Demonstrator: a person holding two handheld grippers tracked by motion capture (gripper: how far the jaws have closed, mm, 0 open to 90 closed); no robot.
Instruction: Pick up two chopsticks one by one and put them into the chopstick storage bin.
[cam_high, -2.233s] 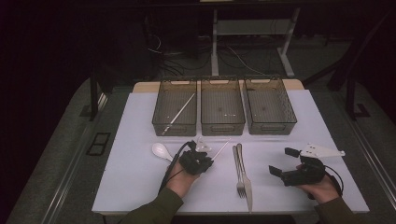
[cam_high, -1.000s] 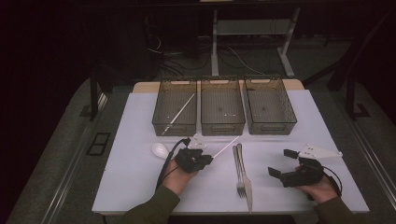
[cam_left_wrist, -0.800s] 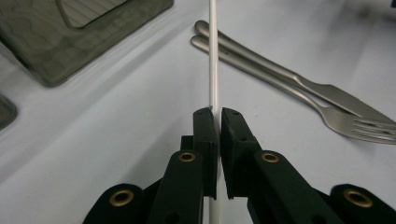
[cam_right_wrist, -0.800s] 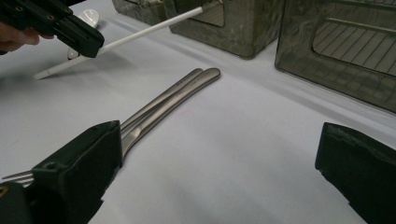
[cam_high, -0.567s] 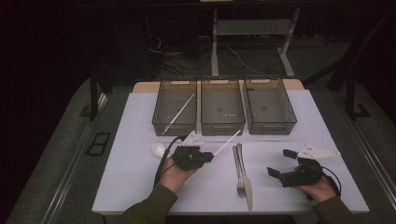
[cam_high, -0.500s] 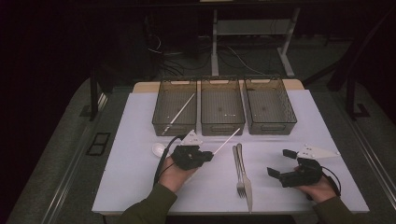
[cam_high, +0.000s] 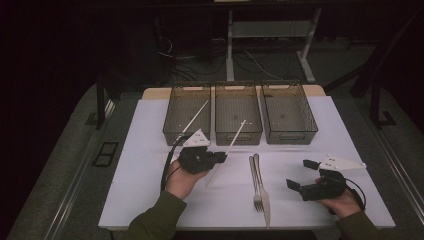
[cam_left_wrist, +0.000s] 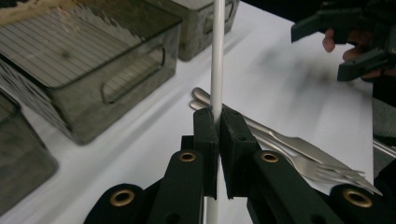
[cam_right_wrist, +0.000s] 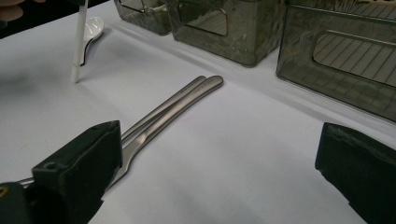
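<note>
My left gripper (cam_high: 221, 157) is shut on a white chopstick (cam_high: 234, 137), gripped near its middle and held off the table. The stick slants up toward the front of the middle bin (cam_high: 238, 133). In the left gripper view the pads (cam_left_wrist: 205, 133) pinch the chopstick (cam_left_wrist: 217, 56) upright. A second chopstick (cam_high: 196, 116) leans in the left bin (cam_high: 172, 131). A metal fork and knife (cam_high: 259, 184) lie side by side at the table's middle. My right gripper (cam_high: 299, 174) rests at the right, open and holding nothing; the fork and knife (cam_right_wrist: 173, 109) lie ahead of its jaws.
Three dark see-through bins stand in a row at the back; the right bin (cam_high: 302, 132) holds nothing I can see. A white spoon (cam_right_wrist: 95, 24) lies on the white table (cam_high: 145, 150) beyond the held chopstick (cam_right_wrist: 79, 42). The left gripper's cable (cam_high: 165, 167) loops beside the hand.
The left gripper has risen with the chopstick in it and drifted a little toward the bins; the stick's lower end has left the table. The right gripper has stayed put.
</note>
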